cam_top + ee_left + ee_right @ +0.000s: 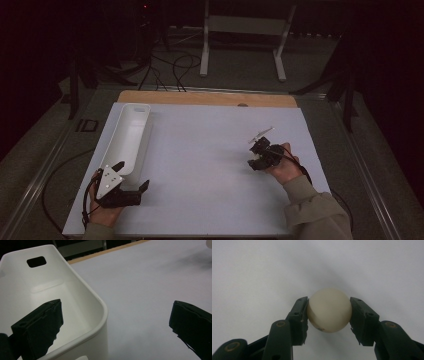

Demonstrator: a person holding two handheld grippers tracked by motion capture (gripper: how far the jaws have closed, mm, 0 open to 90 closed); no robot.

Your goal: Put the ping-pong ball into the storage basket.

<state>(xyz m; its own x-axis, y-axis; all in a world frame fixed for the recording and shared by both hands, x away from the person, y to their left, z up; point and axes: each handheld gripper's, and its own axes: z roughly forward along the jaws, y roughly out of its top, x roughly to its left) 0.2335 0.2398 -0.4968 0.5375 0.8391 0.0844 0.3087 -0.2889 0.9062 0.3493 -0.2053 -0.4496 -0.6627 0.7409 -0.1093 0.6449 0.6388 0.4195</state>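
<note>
right fingers clenched on round cream ball, no long axis; left fingers released, straddling bin wall.

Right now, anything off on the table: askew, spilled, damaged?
Nothing stands out. The long white plastic bin sits upright at the table's left with nothing visible inside, the left gripper open astride its near wall. The right gripper is shut on a cream ball, whole apart from a small dark speck. No spills on the white tabletop.

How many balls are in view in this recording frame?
1. A cream-white round ball sits clamped between the right gripper jaws above the white table sheet. The long white plastic bin looks empty.
</note>
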